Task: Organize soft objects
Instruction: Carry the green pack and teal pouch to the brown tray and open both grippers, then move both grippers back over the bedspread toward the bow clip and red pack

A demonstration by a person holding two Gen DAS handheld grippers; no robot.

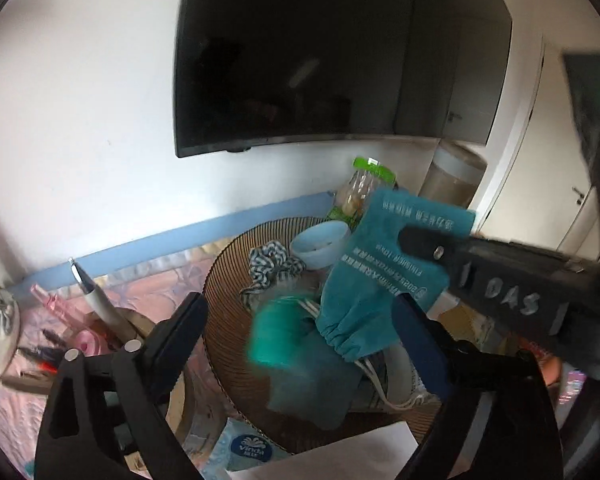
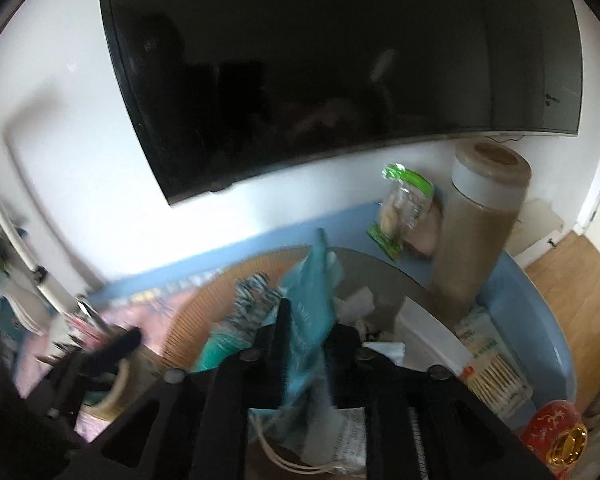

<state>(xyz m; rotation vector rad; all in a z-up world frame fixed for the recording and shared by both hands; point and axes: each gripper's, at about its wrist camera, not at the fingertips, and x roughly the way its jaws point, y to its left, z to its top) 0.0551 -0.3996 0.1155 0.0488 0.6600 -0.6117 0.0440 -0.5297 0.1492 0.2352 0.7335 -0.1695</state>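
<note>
Left fingers (image 1: 300, 344) stand wide and empty over the woven tray (image 1: 228, 280). Right fingers (image 2: 308, 344) hold the teal pouch (image 1: 380, 280) narrowly, lifted at the tray's three o'clock. Checked cloth (image 1: 272, 264) already lies there; the pouch apparently remains unplaced.

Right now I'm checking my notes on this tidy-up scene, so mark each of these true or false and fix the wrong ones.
1. The right hand-held gripper pinches a teal drawstring pouch. True.
2. The left hand-held gripper is clamped on the pouch. False: its jaws stand wide apart with nothing pressed between them.
3. A dark screen hangs on the wall. True.
4. The checked cloth lies on the wooden floor. False: it rests on the round ribbed mat.
</note>
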